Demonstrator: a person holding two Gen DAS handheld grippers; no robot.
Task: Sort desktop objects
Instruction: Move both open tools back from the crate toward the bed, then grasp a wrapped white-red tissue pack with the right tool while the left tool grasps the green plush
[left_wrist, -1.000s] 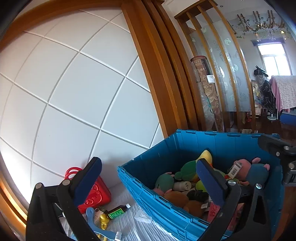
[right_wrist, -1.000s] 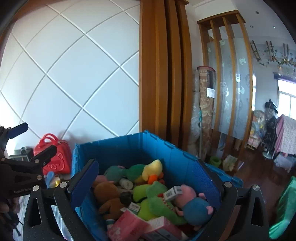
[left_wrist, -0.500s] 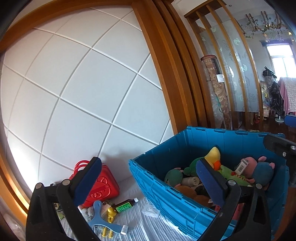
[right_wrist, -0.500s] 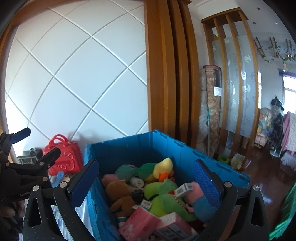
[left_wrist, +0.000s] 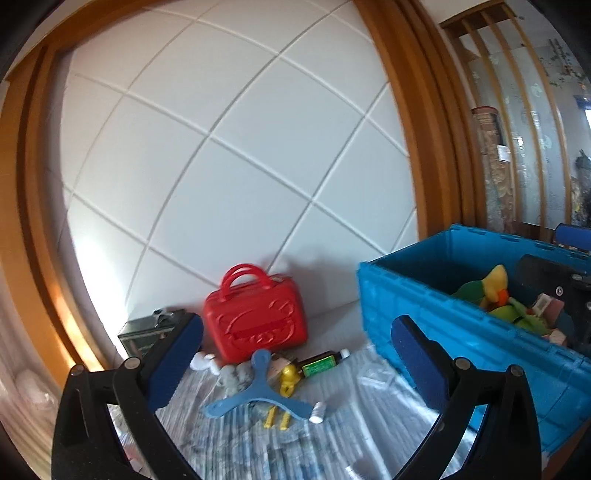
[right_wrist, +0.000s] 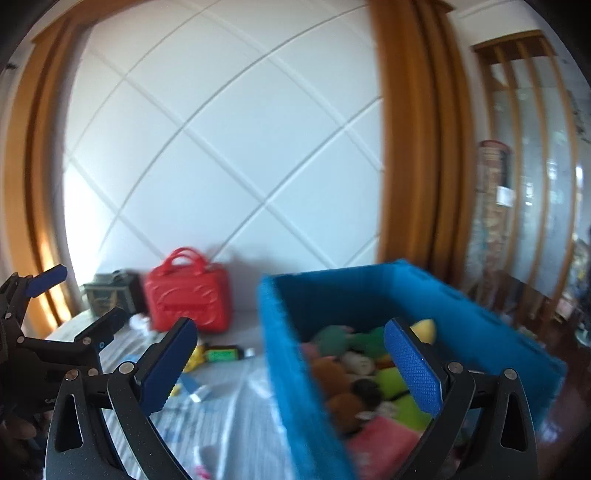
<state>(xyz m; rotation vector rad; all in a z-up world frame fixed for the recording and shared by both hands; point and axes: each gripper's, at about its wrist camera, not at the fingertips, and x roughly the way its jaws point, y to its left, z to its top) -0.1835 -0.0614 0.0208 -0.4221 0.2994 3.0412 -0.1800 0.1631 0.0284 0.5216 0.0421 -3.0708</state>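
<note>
Claws: left (left_wrist: 295, 354) & right (right_wrist: 288, 365) both spread wide, empty, level.

A blue crate (left_wrist: 461, 325) walls off the right side of the tabletop, its near wall standing tall beside the striped cloth (left_wrist: 258, 443); soft toys (right_wrist: 354, 369) fill much of its floor, though the top is open from above. At the back, a red case (left_wrist: 256, 321) and a dark box (left_wrist: 147, 330) stand against the white panelled wall (left_wrist: 240, 166), closing that edge. Between them and the crate, a blue three-armed toy (left_wrist: 258, 391), a yellow figure (left_wrist: 286, 380) and a small green-labelled bottle (left_wrist: 321, 363) lie close together. The cloth nearer the cameras looks open. The left gripper (left_wrist: 295, 354) and right gripper (right_wrist: 288, 362) are spread wide, holding nothing.
</note>
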